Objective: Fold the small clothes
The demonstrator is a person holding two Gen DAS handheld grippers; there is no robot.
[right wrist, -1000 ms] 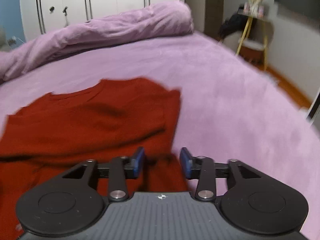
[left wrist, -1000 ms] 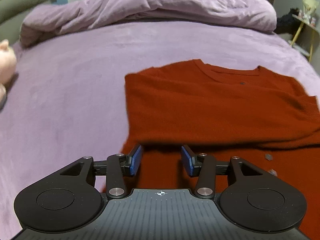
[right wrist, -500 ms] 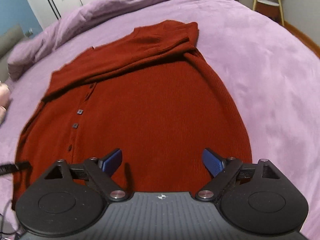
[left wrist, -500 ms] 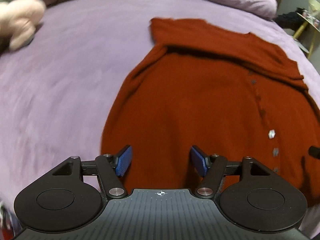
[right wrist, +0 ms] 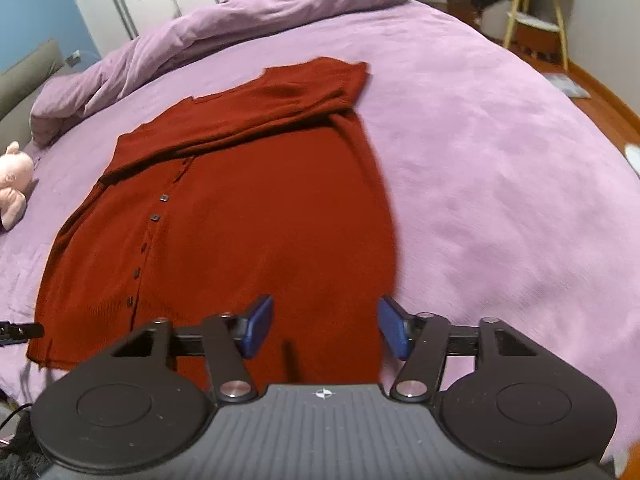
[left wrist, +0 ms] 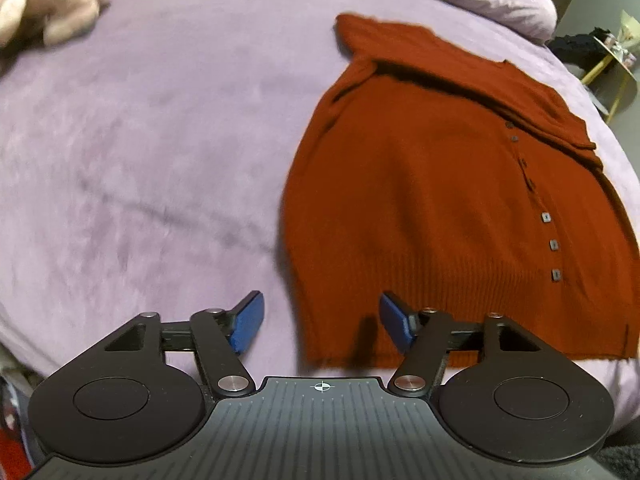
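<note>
Rust-red cardigan (left wrist: 440, 208) lies flat on the purple bedspread (left wrist: 140, 160), right of centre in the left wrist view, its top part folded down across the chest and a row of small buttons (left wrist: 554, 245) showing lower right. Left gripper (left wrist: 320, 322) hangs over the hem's left corner, jaws apart after just closing a little, nothing pinched. Right gripper (right wrist: 325, 328) hovers over the hem's right side, jaws likewise narrowing yet clear, though blur makes contact hard to judge. A pink plush toy (right wrist: 14, 184) sits at far left.

Rust-red ribbed cardigan (right wrist: 248, 216), grey buttons (left wrist: 554, 245); lilac bedspread (right wrist: 500, 168); pink plush toy (right wrist: 14, 182).
</note>
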